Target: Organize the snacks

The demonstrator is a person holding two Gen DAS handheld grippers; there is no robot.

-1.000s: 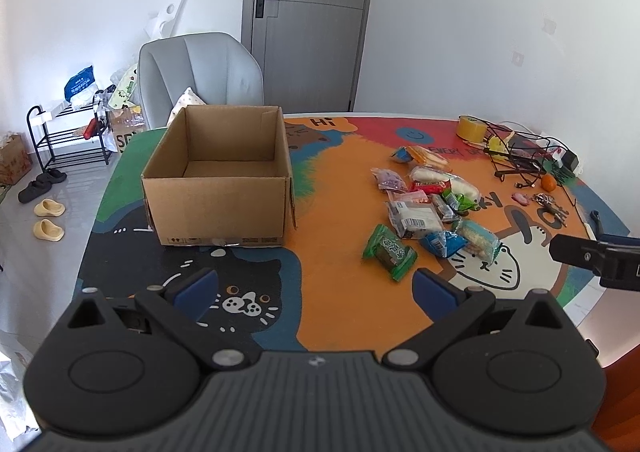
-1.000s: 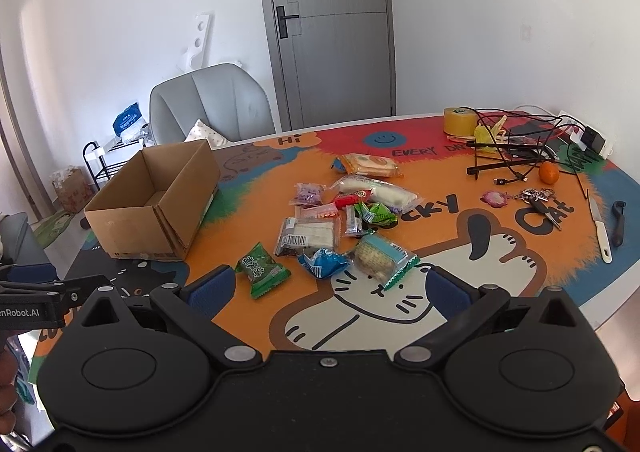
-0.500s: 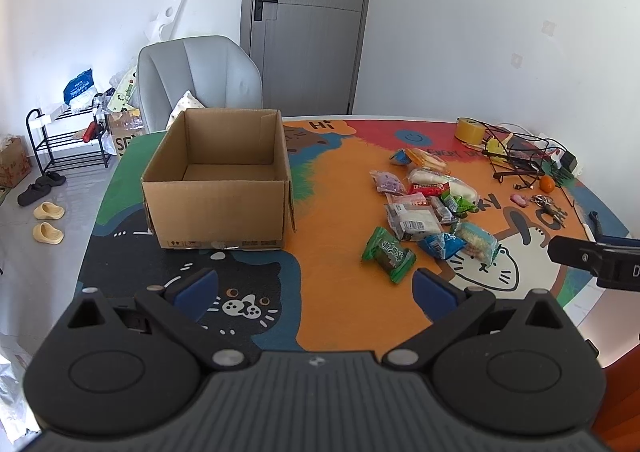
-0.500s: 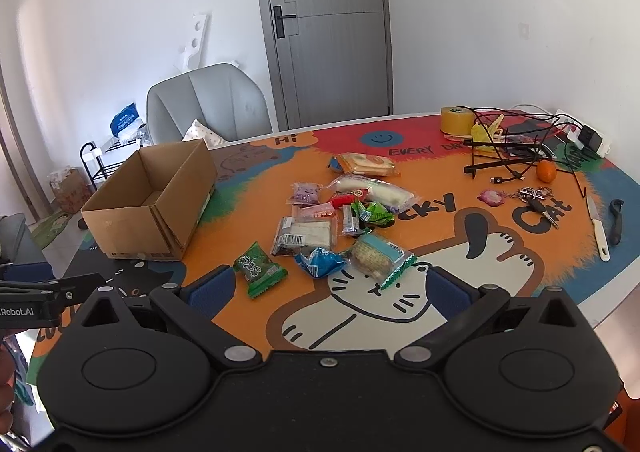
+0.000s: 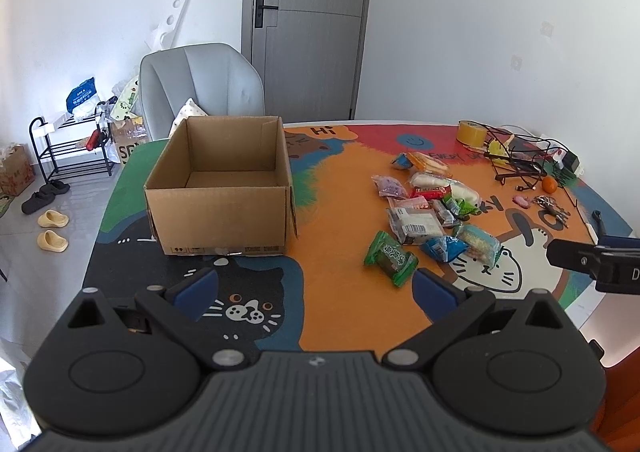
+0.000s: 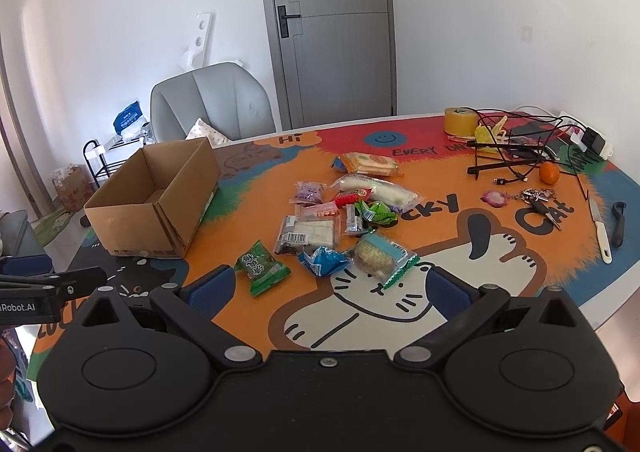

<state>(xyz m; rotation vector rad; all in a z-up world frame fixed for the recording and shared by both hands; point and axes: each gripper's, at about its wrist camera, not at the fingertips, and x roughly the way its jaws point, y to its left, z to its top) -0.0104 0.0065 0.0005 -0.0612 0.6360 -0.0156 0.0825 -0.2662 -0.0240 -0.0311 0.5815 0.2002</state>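
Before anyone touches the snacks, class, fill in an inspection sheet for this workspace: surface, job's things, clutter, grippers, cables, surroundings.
Surface: table under a colourful cat-print mat.
Job's things: open cardboard box, inside looks empty; snack packets loose beside it, green packet nearest.
Clutter: tape roll, orange, keys, knife.
Grippers: left gripper and right gripper open, holding nothing.
Cables: black tangle at far right.
Surroundings: grey chair, closed door, shoe rack.
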